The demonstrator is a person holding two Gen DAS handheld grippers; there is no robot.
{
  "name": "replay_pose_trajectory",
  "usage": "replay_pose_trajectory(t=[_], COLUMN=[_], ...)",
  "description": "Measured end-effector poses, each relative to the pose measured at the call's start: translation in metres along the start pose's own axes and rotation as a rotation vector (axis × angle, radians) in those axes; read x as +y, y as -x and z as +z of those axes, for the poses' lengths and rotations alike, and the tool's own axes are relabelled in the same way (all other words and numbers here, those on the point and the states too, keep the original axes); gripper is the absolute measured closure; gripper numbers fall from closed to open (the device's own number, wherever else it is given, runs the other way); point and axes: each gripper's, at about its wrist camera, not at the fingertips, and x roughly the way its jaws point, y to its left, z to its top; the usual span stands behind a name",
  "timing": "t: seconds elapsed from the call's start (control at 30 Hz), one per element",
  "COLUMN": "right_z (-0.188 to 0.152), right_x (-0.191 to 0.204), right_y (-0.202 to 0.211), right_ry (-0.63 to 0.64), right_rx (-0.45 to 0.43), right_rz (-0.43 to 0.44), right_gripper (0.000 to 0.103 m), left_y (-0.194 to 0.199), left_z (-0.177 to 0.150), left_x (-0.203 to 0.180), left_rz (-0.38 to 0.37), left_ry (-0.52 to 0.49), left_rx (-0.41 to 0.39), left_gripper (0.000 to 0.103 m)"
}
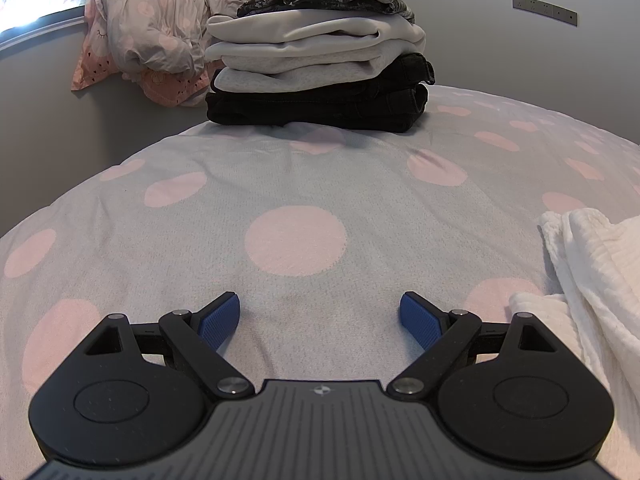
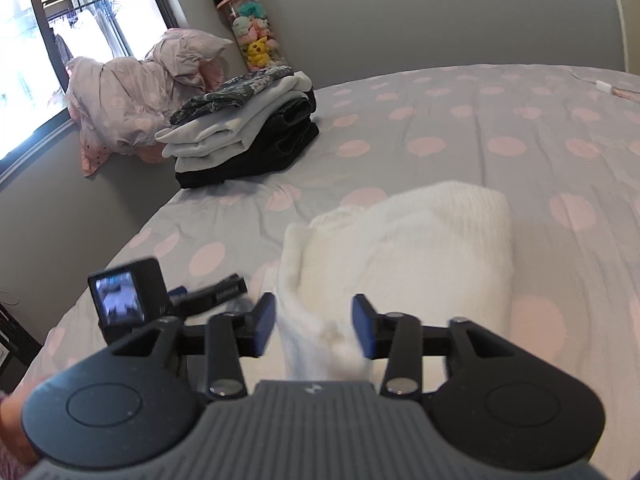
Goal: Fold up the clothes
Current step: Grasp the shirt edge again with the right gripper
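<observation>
Blue pads of the left gripper are seen nearest, spread wide with nothing between them, hovering low over the polka-dot bedspread. At the right edge of that view the white garment is glimpsed, lying loosely bunched.

Right wrist view: right gripper is held above the near end of the same white garment. Its fingers are parted about halfway; a fold of white cloth lies in the gap, but the pads are not seen pressing on it. The near cloth is blurred.

Garment position: near-centre of the bed, partly folded over itself, well apart from the folded stack at the far left, which is topped by a floral piece. A crumpled duvet is noted beyond the stack by the window.

Handling, as judged: knit appears thick, soft and light; no stiffness is expected, so an unsupported span will sag and bunch. Little slipping is expected against ribbed pads. Hold is best taken at a hem or corner, one gripper per corner, so the edge can be kept taut when laid over.
</observation>
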Motion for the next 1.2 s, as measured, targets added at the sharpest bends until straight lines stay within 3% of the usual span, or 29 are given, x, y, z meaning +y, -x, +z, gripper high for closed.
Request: replay_pose_trajectory(t=[0.1,0.13,0.17,0.2,0.33,0.5,0.67,0.77,0.9,1.2], right_z=[-0.014,-0.017,-0.019,-0.020,-0.022,-0.033,-0.060,-0.076,-0.089,-0.088], right_x=[-0.010,-0.013,-0.014,-0.012,0.009,0.046,0.086,0.102,0.109,0.121], right_y=[-0.003,-0.007,-0.011,-0.013,-0.012,-0.025,-0.053,-0.073,-0.096,-0.108], right_ry=[-0.038,-0.050,-0.053,-0.040,0.077,0.253,0.462,0.558,0.626,0.668], right_rx=[0.022,0.036,0.042,0.045,0.037,0.094,0.227,0.317,0.412,0.507], right_rz=[-0.012,-0.010,-0.003,0.010,0.073,0.116,0.190,0.187,0.149,0.108], right_gripper=[0.048,0.057,0.080,0.090,0.091,0.093,0.093,0.093,0.093,0.090], left_y=[0.000,0.000,0.000,0.000,0.000,0.000,-0.001,-0.001,-0.001,-0.001], left_z=[0.000,0.000,0.000,0.000,0.000,0.000,0.000,-0.001,-0.001,-0.001], left_x=[0.000,0.000,0.000,0.000,0.000,-0.001,0.002,0.001,-0.002,-0.003], left_rz=[0.000,0.001,0.001,0.001,0.001,0.006,-0.011,-0.005,0.005,0.010], left_ry=[0.000,0.000,0.000,0.000,0.000,-0.005,0.016,0.010,-0.002,-0.009], left_rx=[0.000,0.000,0.000,0.000,0.000,-0.001,0.000,-0.001,-0.003,-0.005], left_gripper=[0.000,0.000,0.000,0.000,0.000,0.000,0.000,0.000,0.000,0.000])
